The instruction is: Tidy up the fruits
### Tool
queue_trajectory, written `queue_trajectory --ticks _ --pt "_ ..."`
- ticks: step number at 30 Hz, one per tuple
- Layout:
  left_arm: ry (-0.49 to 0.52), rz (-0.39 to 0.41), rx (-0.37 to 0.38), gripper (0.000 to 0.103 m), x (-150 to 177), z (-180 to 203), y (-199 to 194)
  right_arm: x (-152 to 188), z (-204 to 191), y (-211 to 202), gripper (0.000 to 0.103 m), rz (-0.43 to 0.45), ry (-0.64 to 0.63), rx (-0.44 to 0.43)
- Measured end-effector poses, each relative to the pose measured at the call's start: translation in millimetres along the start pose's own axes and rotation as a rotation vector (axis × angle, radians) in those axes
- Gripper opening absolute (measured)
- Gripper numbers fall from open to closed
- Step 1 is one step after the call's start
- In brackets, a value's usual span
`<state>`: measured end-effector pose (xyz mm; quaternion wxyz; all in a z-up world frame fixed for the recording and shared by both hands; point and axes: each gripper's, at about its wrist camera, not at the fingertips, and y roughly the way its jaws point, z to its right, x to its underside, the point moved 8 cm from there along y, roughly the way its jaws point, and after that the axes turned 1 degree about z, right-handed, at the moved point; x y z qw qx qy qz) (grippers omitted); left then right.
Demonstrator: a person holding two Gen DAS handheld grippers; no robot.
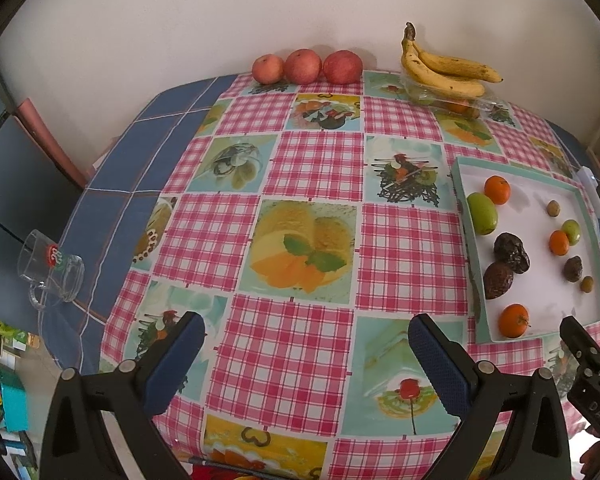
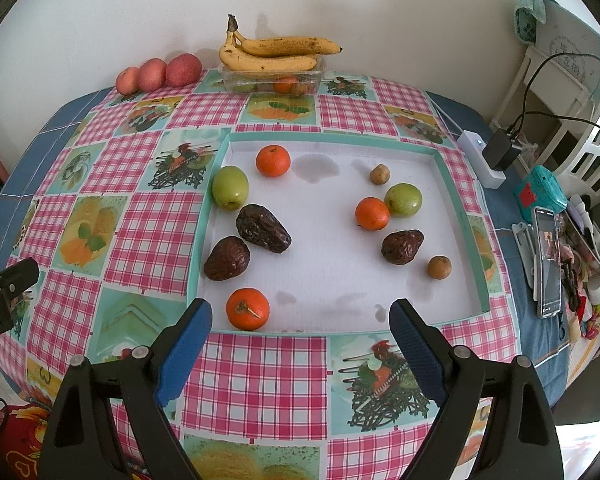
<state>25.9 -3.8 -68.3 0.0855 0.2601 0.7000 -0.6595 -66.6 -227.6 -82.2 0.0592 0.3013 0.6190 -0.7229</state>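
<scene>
A shallow white tray with a teal rim [image 2: 450,184] lies on the checked tablecloth and holds loose fruit: three oranges [image 2: 247,308], two green fruits [image 2: 230,187], three dark wrinkled avocados [image 2: 263,228] and two small brown fruits [image 2: 439,267]. My right gripper [image 2: 300,318] hovers open over the tray's near edge, nothing between its blue pads. My left gripper [image 1: 306,332] stands open over bare tablecloth, left of the tray [image 1: 460,184]. Three red apples [image 1: 306,66] and bananas [image 1: 444,68] on a clear punnet [image 2: 272,80] line the wall.
A glass mug [image 1: 52,268] stands near the table's left edge. On the right lie a white power strip with a charger [image 2: 486,156], a phone [image 2: 548,264] and small clutter. The right gripper's black body [image 1: 592,376] shows at the left wrist view's right edge.
</scene>
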Motion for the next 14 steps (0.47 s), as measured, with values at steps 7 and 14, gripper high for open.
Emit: queue_trajectory --ticks 7,14 --pt "0.0 -0.003 -0.016 0.103 0.2 -2.1 0.0 1.1 -0.2 0.3 0.091 -0.002 0.0 -0.001" --pt "-0.031 0.01 -0.024 0.103 -2.2 -8.3 -2.6 1.8 0.1 0.5 0.091 -0.003 0.0 -0.002"
